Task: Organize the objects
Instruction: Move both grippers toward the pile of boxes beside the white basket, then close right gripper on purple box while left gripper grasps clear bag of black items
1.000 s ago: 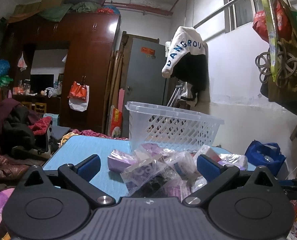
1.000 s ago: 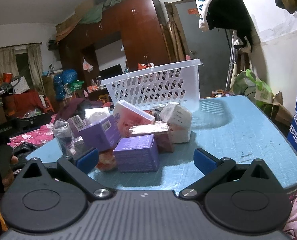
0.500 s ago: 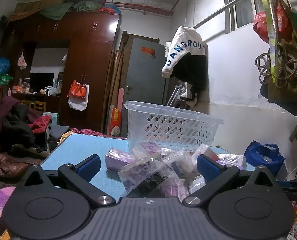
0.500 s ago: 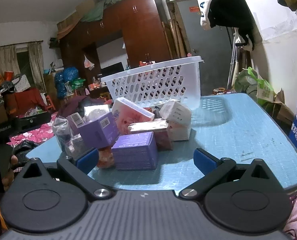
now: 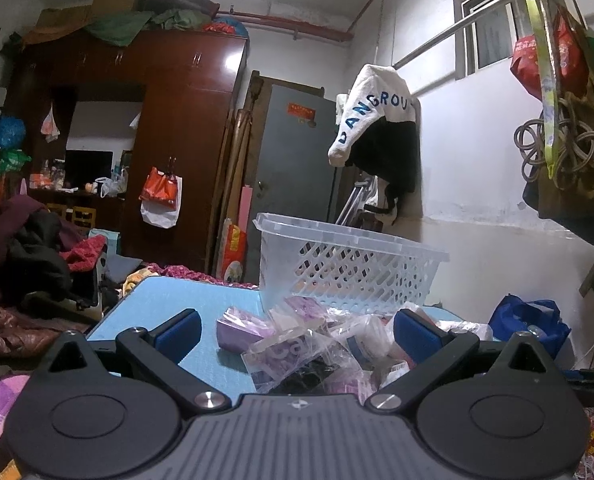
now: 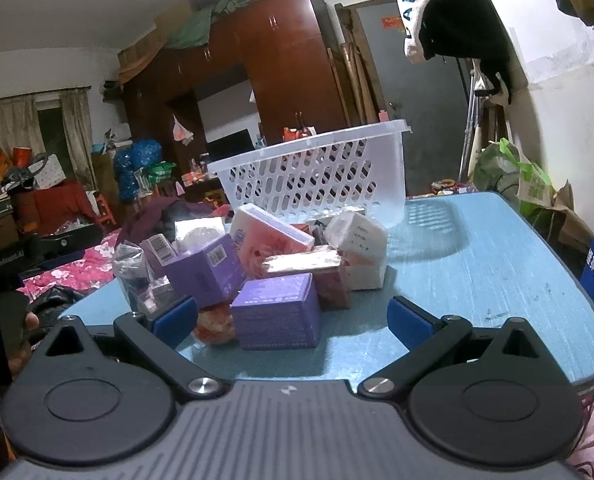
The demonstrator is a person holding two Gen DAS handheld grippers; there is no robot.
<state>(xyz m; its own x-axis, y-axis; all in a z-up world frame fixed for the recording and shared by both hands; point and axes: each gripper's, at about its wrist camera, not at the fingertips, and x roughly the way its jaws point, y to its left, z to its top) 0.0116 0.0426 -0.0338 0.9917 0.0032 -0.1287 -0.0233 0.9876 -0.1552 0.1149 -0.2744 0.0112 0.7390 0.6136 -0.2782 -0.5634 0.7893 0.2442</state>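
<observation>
A pile of small boxes and plastic packets lies on a blue table [image 6: 493, 264]. Behind the pile stands a white slotted basket [image 6: 317, 176], which also shows in the left wrist view as the basket [image 5: 349, 268]. My right gripper [image 6: 293, 320] is open, low over the table's near edge, with a purple box [image 6: 277, 316] just ahead between its fingers, untouched. A second purple box [image 6: 205, 268], a pink-and-white box [image 6: 269, 236] and a white packet [image 6: 357, 236] sit further back. My left gripper [image 5: 297, 334] is open, facing a clear packet [image 5: 293, 360] with dark contents.
A dark wooden wardrobe [image 5: 169, 140] and a grey door [image 5: 293, 176] stand behind the table. Clothes hang on the right wall [image 5: 381, 132]. A blue bag [image 5: 529, 324] sits beyond the table. Clutter and bedding fill the left side.
Both grippers have edged back a little from the pile, so the boxes look slightly smaller and further off. Nothing was taken hold of.
</observation>
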